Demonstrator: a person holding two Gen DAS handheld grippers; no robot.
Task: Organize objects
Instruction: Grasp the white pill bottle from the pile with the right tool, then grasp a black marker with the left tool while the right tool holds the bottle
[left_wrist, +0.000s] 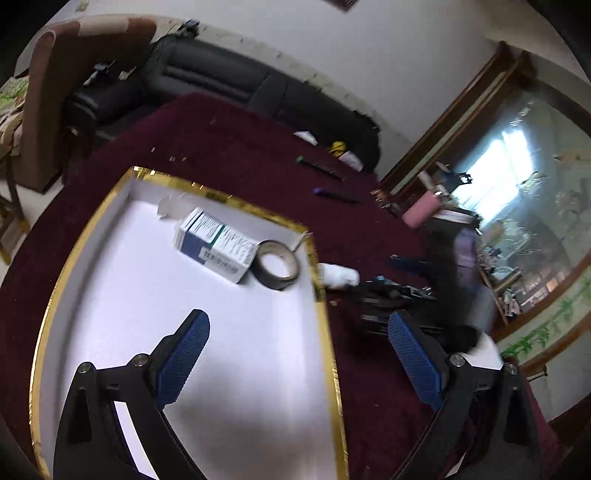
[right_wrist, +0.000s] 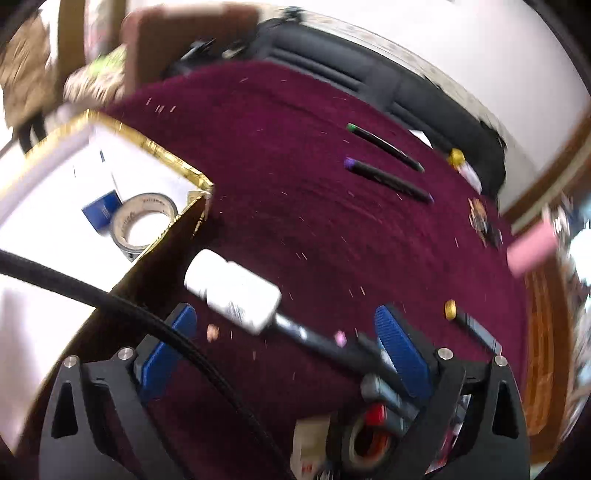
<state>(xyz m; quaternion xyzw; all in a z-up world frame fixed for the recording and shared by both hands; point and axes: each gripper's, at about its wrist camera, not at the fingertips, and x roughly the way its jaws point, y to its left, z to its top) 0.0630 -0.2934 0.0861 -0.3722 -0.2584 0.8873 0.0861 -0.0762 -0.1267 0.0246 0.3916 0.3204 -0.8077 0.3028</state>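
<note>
— Where's the bottle?

— On the cloth, just outside the tray's right edge. My right gripper gapes wide and empty above it; left gripper too.

— I'd centre the pads across its middle, then squeeze.

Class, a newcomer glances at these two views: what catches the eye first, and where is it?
The gold-rimmed white tray on the maroon cloth, holding a medicine box beside a tape roll. Just outside its edge lies a white bottle; two dark markers lie farther off.
</note>
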